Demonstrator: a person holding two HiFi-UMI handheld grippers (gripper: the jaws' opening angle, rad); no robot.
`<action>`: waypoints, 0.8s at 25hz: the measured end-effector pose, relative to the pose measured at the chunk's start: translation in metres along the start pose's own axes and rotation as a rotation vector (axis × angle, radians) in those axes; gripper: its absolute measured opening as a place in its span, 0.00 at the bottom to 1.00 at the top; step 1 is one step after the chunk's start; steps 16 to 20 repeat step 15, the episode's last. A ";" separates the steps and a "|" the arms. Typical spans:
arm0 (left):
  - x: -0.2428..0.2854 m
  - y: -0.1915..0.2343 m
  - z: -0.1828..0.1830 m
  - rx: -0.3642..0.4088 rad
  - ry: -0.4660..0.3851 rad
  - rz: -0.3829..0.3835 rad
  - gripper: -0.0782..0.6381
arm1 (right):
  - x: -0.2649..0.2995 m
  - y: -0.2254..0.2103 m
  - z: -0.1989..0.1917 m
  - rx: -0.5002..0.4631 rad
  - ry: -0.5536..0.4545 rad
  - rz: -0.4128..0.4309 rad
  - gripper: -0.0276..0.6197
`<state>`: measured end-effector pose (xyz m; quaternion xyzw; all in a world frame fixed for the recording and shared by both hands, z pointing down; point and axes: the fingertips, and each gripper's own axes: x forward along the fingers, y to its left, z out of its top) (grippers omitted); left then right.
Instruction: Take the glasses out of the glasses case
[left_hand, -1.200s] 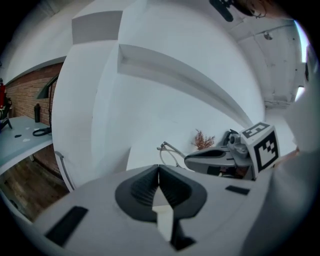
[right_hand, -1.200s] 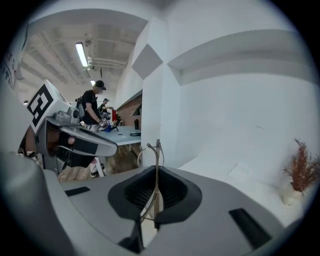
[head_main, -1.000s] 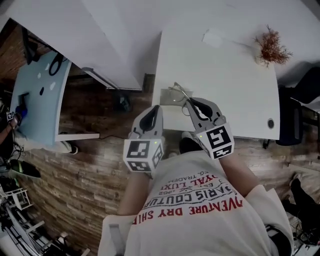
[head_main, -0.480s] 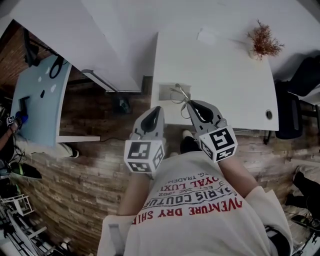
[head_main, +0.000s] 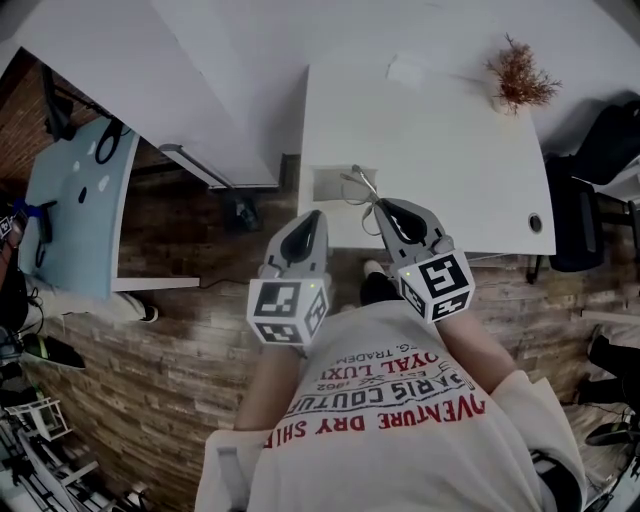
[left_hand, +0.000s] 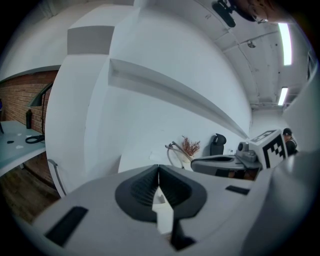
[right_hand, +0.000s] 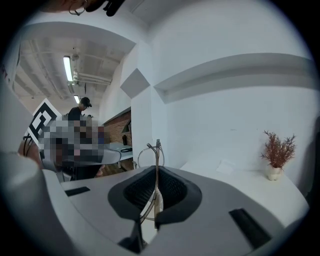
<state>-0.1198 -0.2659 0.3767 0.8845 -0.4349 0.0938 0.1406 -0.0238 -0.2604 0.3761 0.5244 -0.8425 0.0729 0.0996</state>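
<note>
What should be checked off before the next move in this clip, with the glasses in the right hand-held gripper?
1. Grip on the glasses: ok. The right hand-held gripper is shut on the thin wire frame.
2. Glasses clear of the glasses case: cannot tell. In the head view they overlap it, and no other view shows the case.
3. Free left hand-held gripper: ok. Its jaws are together with nothing between them.
4. Bare room on the table: ok. There is open white surface to the right of the case.
5. Dried plant out of the way: ok. It stands at the far corner, apart from both grippers.
</note>
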 end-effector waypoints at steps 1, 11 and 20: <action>0.001 0.000 0.001 0.002 -0.001 -0.002 0.12 | 0.000 -0.001 0.000 0.000 0.000 -0.002 0.08; 0.010 -0.007 0.004 0.011 0.001 -0.014 0.12 | -0.001 -0.013 -0.001 0.014 0.002 -0.016 0.08; 0.011 -0.007 0.003 0.011 0.006 -0.015 0.12 | 0.000 -0.013 -0.002 0.014 0.007 -0.012 0.08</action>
